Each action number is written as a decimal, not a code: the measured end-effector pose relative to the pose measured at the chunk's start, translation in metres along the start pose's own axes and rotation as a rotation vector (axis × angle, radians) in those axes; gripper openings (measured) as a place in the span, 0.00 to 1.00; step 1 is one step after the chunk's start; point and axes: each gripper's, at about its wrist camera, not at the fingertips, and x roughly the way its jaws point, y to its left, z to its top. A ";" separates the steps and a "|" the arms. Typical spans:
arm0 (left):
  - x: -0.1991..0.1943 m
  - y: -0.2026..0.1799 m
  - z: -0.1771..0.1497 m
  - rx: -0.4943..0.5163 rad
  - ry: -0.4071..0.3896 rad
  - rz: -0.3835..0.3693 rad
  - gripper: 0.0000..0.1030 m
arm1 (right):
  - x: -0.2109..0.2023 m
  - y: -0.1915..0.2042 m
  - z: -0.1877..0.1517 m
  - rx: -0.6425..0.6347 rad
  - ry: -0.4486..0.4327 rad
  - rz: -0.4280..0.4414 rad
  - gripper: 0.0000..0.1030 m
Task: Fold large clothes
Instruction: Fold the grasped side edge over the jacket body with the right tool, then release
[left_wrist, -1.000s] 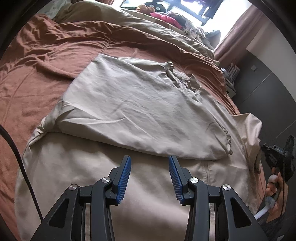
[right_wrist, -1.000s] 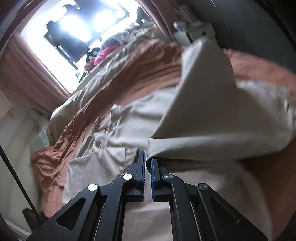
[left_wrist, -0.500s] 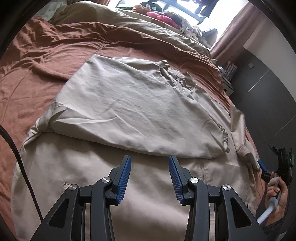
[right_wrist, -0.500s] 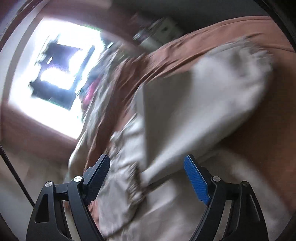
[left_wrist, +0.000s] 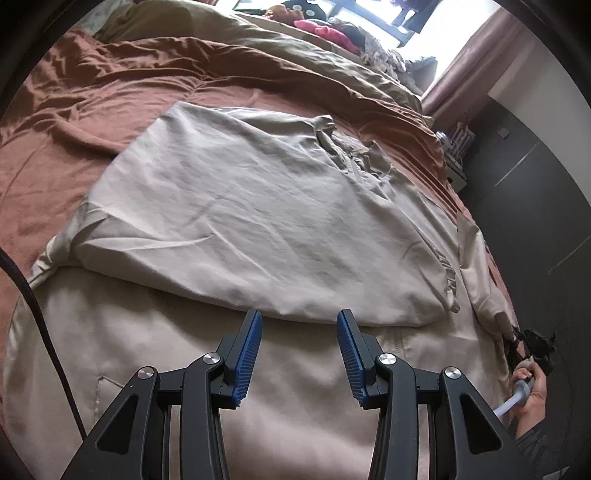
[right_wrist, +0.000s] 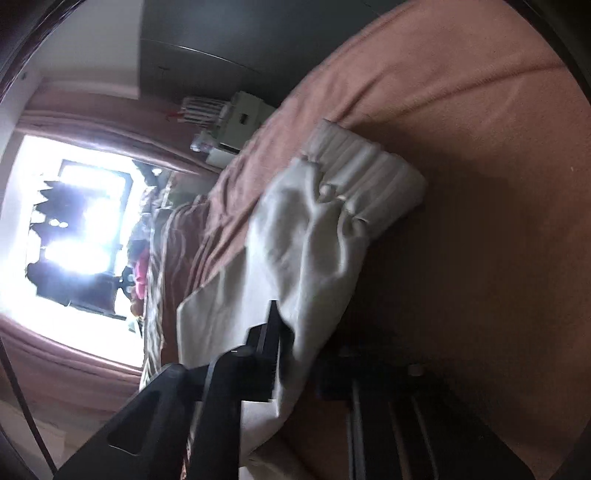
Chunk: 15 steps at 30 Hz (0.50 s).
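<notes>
Your left gripper (left_wrist: 299, 354) hangs with its blue-padded jaws apart and nothing between them, above the large beige fabric jacket (left_wrist: 258, 221) spread on the bed's rust-brown sheet (left_wrist: 74, 122), one side folded across its body. Your right gripper (right_wrist: 280, 332) is clamped tight on the jacket's sleeve (right_wrist: 317, 236), near its ribbed cuff (right_wrist: 369, 177), at the bed's edge.

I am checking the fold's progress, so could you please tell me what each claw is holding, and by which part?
The right claw pinches the beige jacket on its sleeve, short of the ribbed cuff. The left claw holds nothing.
</notes>
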 end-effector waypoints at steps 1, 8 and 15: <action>0.000 -0.002 0.000 0.010 -0.002 0.004 0.43 | -0.002 0.013 -0.001 -0.033 -0.011 0.023 0.04; -0.001 -0.004 -0.001 0.004 0.000 -0.003 0.43 | -0.023 0.100 -0.051 -0.276 -0.016 0.258 0.04; -0.007 -0.001 0.002 -0.033 -0.020 -0.020 0.43 | -0.026 0.161 -0.117 -0.398 0.111 0.444 0.04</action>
